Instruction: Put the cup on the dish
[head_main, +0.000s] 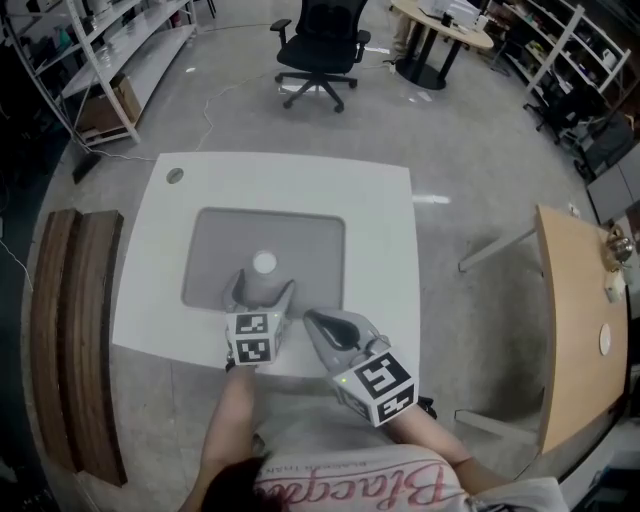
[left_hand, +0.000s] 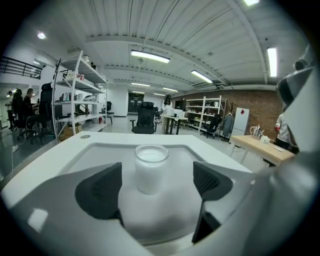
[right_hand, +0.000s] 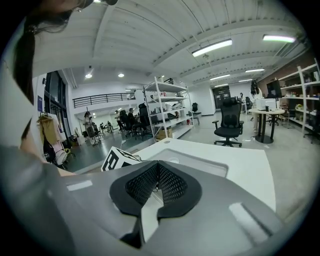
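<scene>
A small white cup (head_main: 264, 268) stands upright on the grey rectangular dish (head_main: 305, 240), near the dish's front edge. My left gripper (head_main: 262, 296) is open just behind the cup, with a finger on each side of the cup's base. In the left gripper view the cup (left_hand: 151, 168) sits ahead between the dark pads (left_hand: 101, 192), and a gap shows on both sides. The dish (left_hand: 95, 156) spreads out around it. My right gripper (head_main: 316, 319) is shut with nothing in it, over the table's front edge to the right of the left one; its pads (right_hand: 172, 185) meet.
The dish lies on a white table (head_main: 385, 200) with a round grommet (head_main: 175, 176) at its back left. A wooden bench (head_main: 75, 330) runs along the left, and a wooden desk (head_main: 580, 320) stands to the right. Beyond the table are an office chair (head_main: 320, 50) and shelving (head_main: 120, 50).
</scene>
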